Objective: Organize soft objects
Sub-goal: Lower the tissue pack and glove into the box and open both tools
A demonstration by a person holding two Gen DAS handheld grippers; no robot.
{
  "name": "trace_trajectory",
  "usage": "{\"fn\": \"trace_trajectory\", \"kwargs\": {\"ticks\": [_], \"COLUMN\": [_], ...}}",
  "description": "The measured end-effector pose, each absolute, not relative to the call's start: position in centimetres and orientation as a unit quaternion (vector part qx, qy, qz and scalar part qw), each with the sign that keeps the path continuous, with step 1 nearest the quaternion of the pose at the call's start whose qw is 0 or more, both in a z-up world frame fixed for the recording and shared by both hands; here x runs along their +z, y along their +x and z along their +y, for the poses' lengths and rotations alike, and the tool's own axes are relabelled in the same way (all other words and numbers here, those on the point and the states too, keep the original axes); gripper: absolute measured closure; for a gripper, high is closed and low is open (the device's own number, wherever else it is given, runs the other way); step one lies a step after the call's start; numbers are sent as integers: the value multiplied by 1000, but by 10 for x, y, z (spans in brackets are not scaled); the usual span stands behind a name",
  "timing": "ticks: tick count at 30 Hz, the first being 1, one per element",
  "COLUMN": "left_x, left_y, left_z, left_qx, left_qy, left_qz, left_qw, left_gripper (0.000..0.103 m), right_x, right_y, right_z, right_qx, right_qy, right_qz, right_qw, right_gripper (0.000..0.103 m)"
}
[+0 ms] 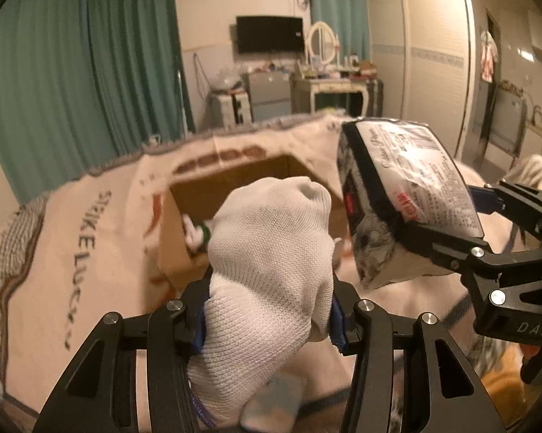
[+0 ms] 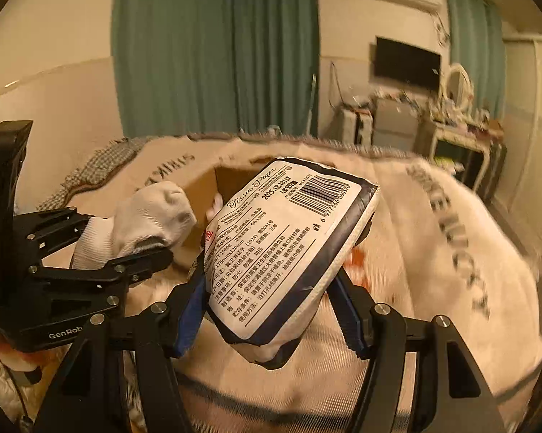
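White sock (image 1: 271,252) pinched in left claw (image 1: 269,319), tissue pack (image 2: 281,249) clamped in right claw (image 2: 271,310), cardboard box (image 1: 206,195) beyond.

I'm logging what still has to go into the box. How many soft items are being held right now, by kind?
White knit sock, clamped in the left gripper: 1
Tissue paper pack, clamped in the right gripper: 1
Total held: 2

Both are short of the open cardboard box ahead, which already holds something white and green, too hidden to identify.
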State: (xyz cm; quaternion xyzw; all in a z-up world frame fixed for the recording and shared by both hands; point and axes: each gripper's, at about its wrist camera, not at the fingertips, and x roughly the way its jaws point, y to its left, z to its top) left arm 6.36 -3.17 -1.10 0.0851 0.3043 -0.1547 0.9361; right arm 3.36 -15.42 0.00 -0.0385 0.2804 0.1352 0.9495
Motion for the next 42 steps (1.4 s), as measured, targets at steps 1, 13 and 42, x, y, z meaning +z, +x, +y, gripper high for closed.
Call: {"fn": "trace_trajectory", "kwargs": {"ticks": [1,13,42], "left_x": [-5,-6,22], "left_y": [71,191,140], "left_z": [-31,-20,5], "left_qx": [-155,-106,-77], "left_qy": [82,59,102], "left_qz": [301,326,263], "left_qw": [937,938,956], "left_gripper": [54,54,14], "right_x": [9,39,46], "right_y": [42,174,155], "right_z": [-153,-155,-154], "right_qx": [141,181,155], "right_qy": [-42,-47,-65], "right_qz": [271,246,263], "right_qw": [951,951,950], "right_gripper": [40,39,8]}}
